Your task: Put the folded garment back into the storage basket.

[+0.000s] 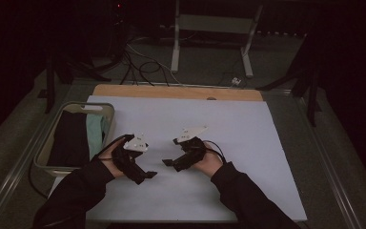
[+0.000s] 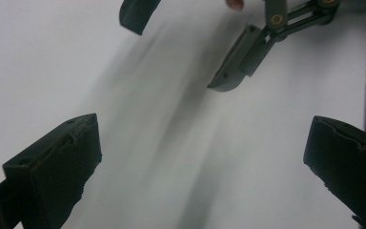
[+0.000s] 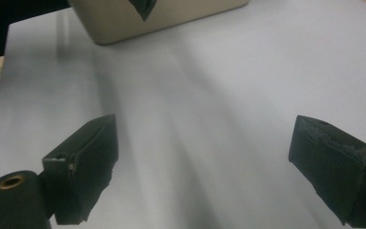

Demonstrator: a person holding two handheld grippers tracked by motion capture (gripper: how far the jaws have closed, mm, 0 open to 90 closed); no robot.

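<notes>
From the high view I have both grippers low over the white table sheet [image 1: 228, 119], near the six o'clock edge. My left gripper [image 1: 145, 175] sits at about seven o'clock of the sheet's centre, its jaws aimed toward three o'clock; my right gripper [image 1: 169, 163] is just beside it at about six o'clock, jaws aimed toward nine o'clock, so the two sets of tips face each other across a small gap without touching. Neither holds anything. The bin [image 1: 106, 110] stands at the nine o'clock edge of the table, well apart from my right gripper and near my left forearm. Inside it I see a dark cloth [image 1: 69, 138] along the nine o'clock side and a pale green cloth [image 1: 96, 133] along the three o'clock side.

In the left gripper view my own jaws are spread wide at the bottom corners, released, with only bare white sheet [image 2: 171, 167] between them. At twelve to one o'clock I see the right gripper [image 2: 181, 50], its two jaws also parted and a fingertip [image 2: 233, 4] at the top edge.

In the right gripper view my jaws stand wide apart, released, over bare sheet [image 3: 248, 81]. The beige wall of the bin [image 3: 181, 12] lies at twelve o'clock, well ahead of the tips, with a dark jaw tip [image 3: 144, 8] in front of it.
</notes>
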